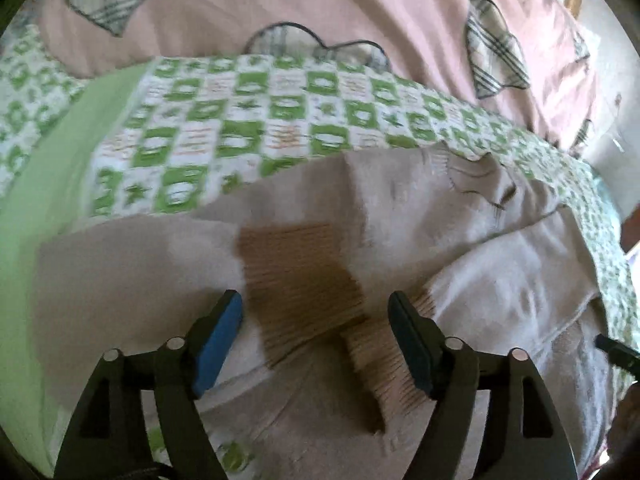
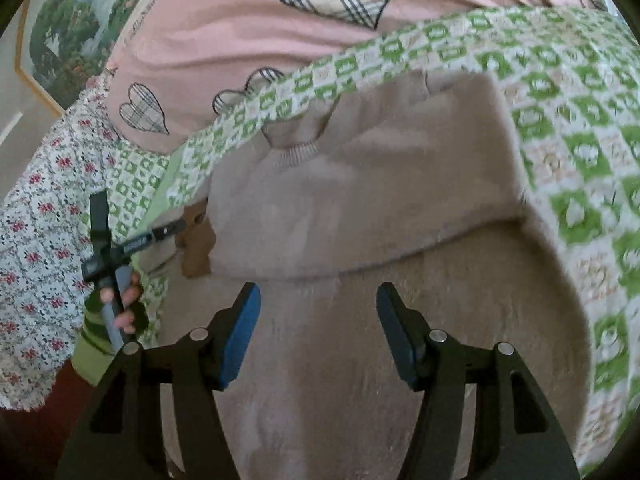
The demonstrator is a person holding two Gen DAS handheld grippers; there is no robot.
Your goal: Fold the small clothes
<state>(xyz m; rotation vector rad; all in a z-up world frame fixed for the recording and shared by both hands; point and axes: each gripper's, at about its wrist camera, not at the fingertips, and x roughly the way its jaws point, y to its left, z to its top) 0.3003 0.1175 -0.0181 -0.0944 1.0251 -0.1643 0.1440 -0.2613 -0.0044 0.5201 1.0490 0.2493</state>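
Note:
A small beige knit sweater (image 1: 500, 280) with a brown patch (image 1: 296, 272) lies on the green-checked bedsheet (image 1: 248, 128). My left gripper (image 1: 316, 316) is open just above the brown patch, holding nothing. In the right wrist view the same sweater (image 2: 360, 208) lies partly folded, a fold edge crossing it and its ribbed neck (image 2: 296, 152) at the far side. My right gripper (image 2: 318, 308) is open over the sweater's near part, empty. The left gripper (image 2: 176, 228) shows at the sweater's left edge in that view, held by a hand (image 2: 120, 304).
A pink quilt with plaid hearts (image 2: 248, 32) is bunched at the back of the bed. A floral cloth (image 2: 44, 220) lies at the left in the right wrist view. A framed picture (image 2: 72, 28) hangs behind. The right gripper's tip (image 1: 612, 346) shows at the right edge.

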